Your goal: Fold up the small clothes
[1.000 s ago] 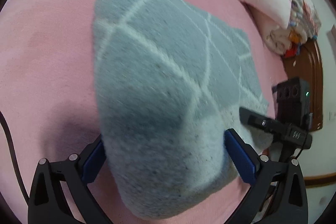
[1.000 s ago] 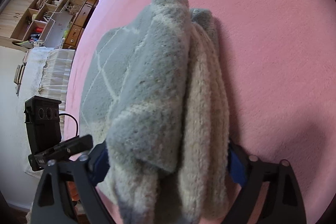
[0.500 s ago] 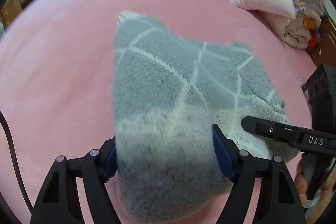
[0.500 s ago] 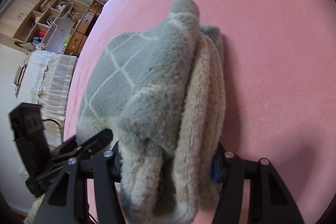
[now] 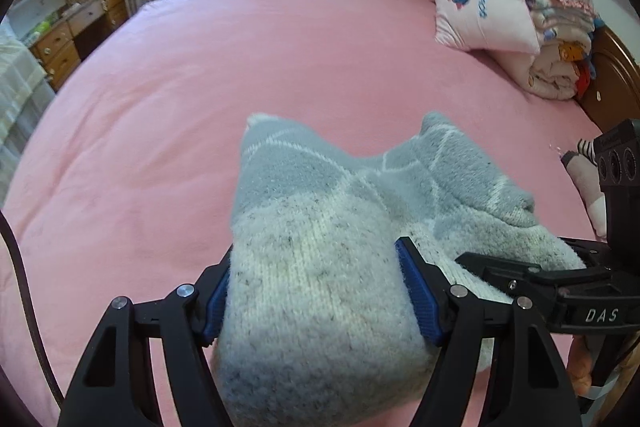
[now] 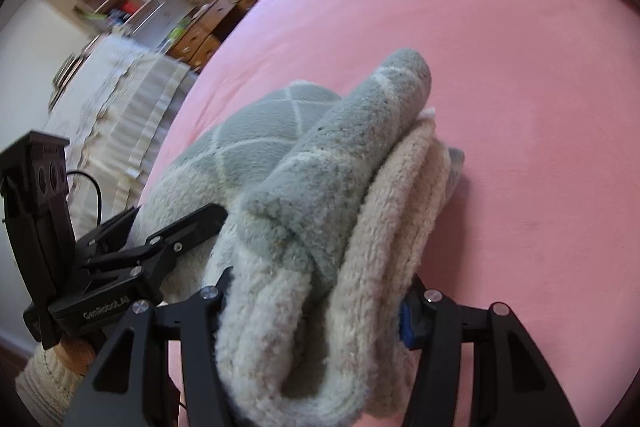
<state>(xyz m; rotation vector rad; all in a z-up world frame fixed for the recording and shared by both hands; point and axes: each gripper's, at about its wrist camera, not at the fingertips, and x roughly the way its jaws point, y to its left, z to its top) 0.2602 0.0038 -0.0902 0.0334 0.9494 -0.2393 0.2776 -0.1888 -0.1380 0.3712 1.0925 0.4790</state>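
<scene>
A fuzzy grey garment point(image 5: 320, 211) with white diamond lines and a cream hem is bunched in thick folds and lifted off the pink bed point(image 5: 180, 107). My left gripper point(image 5: 316, 267) has its blue pads pressing the cream end from both sides, and its jaws are still closing. My right gripper point(image 6: 316, 291) is shut on the neighbouring rolled layers of the garment point(image 6: 340, 167), grey outside and cream inside. The two grippers hold it side by side. The right gripper's fingers point(image 5: 520, 275) show in the left wrist view, the left gripper's fingers point(image 6: 180, 231) in the right wrist view.
A pink pillow point(image 5: 484, 15) and folded bedding point(image 5: 556, 67) are stacked by the wooden headboard point(image 5: 612, 87) at the right. A small soft toy point(image 5: 588, 179) lies near them. Wooden drawers point(image 5: 60, 43) and a window stand beyond the bed's far edge.
Both grippers closed further onto the garment and rose with it, bunching it up. The views tilted upward, so more of the bed and room shows.
</scene>
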